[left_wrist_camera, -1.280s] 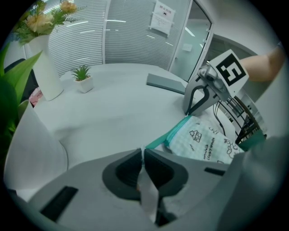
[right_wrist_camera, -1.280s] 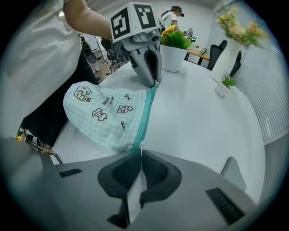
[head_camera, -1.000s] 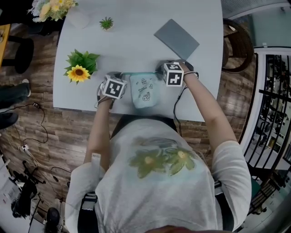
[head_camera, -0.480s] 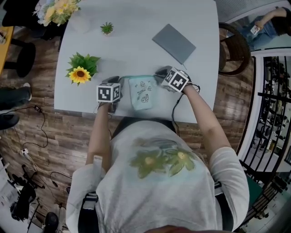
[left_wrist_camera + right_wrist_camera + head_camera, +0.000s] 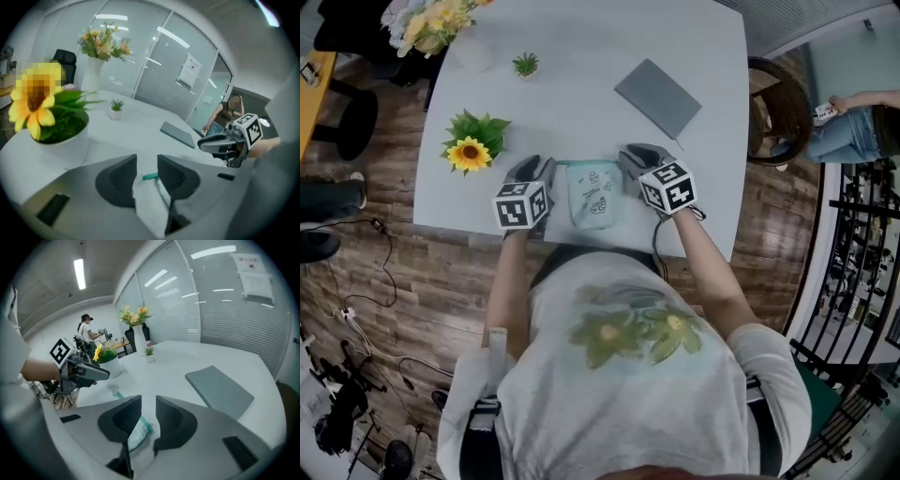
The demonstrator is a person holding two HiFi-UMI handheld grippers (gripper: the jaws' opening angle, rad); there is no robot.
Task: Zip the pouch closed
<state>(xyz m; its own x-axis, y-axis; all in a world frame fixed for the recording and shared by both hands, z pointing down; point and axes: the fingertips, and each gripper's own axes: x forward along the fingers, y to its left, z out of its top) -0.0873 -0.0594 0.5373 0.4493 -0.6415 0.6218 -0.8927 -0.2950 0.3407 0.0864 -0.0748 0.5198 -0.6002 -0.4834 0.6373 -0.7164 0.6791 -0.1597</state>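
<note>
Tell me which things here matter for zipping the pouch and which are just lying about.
For the job: mint-green printed fabric pouch; left gripper and right gripper, jaws just opened, gripping nothing.
Lying about: potted yellow sunflower; tiny green pot plant; flat grey folder; vase of flowers.

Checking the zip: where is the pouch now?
In the head view the pale green pouch lies at the white table's near edge, between the left gripper and right gripper, whose jaws have just been opening and grip nothing.
</note>
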